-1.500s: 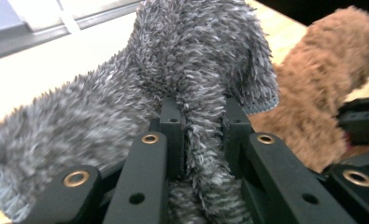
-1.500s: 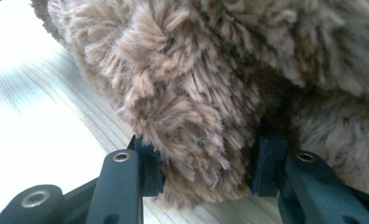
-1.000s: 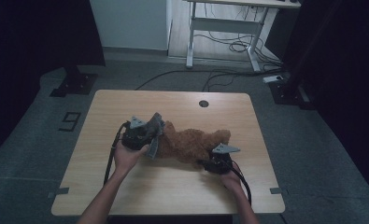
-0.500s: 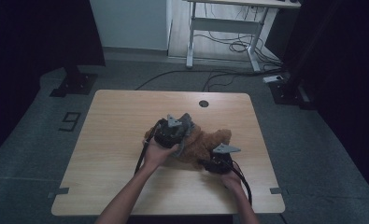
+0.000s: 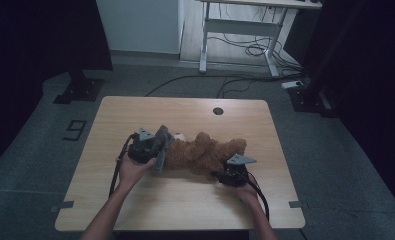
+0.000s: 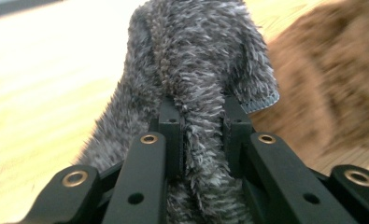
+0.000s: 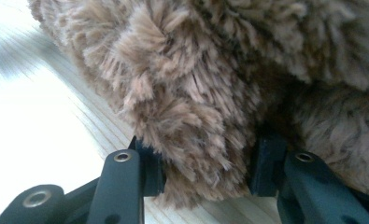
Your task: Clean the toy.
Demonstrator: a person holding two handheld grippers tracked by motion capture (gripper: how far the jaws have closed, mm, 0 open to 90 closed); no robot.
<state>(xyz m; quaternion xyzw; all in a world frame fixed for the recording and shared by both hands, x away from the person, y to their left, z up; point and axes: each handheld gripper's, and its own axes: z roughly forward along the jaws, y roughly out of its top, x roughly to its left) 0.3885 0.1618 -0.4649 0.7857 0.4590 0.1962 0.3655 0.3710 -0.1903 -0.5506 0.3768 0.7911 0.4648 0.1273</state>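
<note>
A: Left tongs [image 6: 202,140] were clamped on one grey fuzzy cloth [image 6: 196,60], right tongs [image 7: 205,172] squeezing the one brown teddy bear [image 7: 210,93].

B: Yep, bear lay mid-desk [image 5: 185,210] between both tongs, cloth at its left end.

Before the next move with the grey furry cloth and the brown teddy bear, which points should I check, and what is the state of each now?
1. Left gripper shut on the grey furry cloth: ok.
2. Right gripper shut on the brown teddy bear: ok.
3. Bear lies on the table, away from the edges: ok.
4. Cloth lies beside the bear at the left gripper: ok.
5. Which part of the bear the right gripper holds: cannot tell.
</note>
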